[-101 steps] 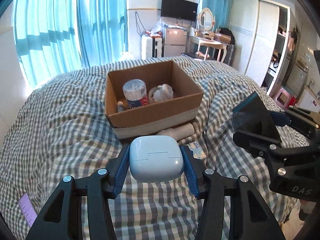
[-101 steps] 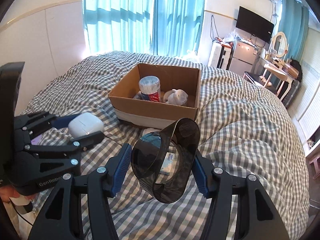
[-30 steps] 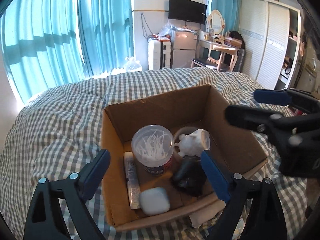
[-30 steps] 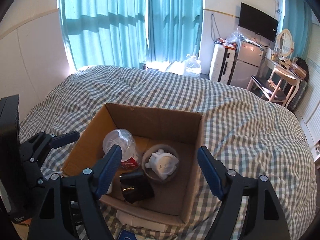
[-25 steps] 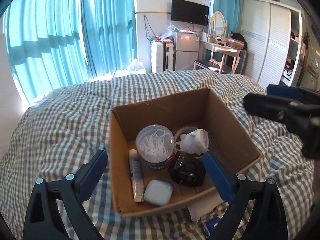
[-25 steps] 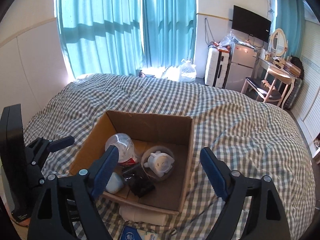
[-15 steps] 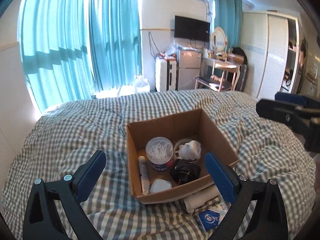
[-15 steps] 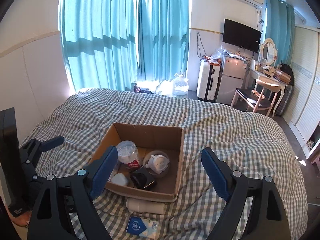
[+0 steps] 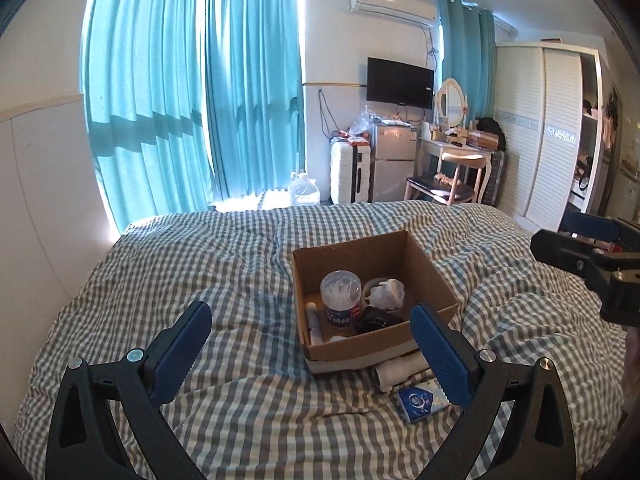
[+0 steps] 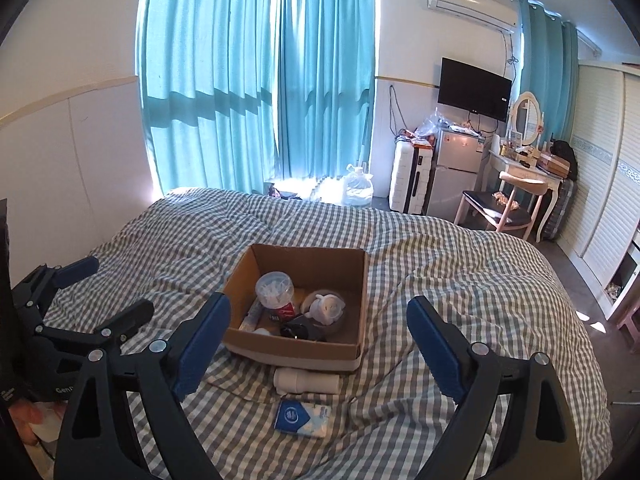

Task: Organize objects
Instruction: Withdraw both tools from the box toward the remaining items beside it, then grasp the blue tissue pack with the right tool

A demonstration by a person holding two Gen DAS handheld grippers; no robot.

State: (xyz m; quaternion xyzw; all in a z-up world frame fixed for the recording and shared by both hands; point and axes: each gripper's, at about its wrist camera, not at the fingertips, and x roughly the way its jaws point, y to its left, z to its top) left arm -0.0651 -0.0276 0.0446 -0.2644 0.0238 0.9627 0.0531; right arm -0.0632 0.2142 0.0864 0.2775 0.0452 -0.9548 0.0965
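Observation:
A brown cardboard box [image 9: 424, 260] [image 10: 362, 300] sits on the checked bed. It holds a cotton-swab jar [image 9: 341, 300] [image 10: 275, 290], a white figurine [image 9: 386, 294] [image 10: 325, 305], a dark sunglasses case [image 9: 374, 322] [image 10: 300, 333], a tube [image 9: 314, 322] and a pale earbud case [image 9: 338, 338]. A white bottle [image 9: 400, 370] [image 10: 307, 381] and a blue tissue pack [image 9: 420, 398] [image 10: 301, 417] lie in front of the box. My left gripper [image 9: 310, 346] is open and empty, back from the box. My right gripper [image 10: 318, 342] is open and empty too.
The checked duvet [image 9: 224, 280] covers the whole bed. Blue curtains [image 10: 256, 80] hang behind it. A white wall panel [image 10: 80, 140] runs along the left. A chair [image 10: 504, 208], a fridge and a wardrobe stand at the far right.
Both grippers let go of the earbud case and the dark case, which now lie in the box. Both have since pulled up and back, so the box looks smaller.

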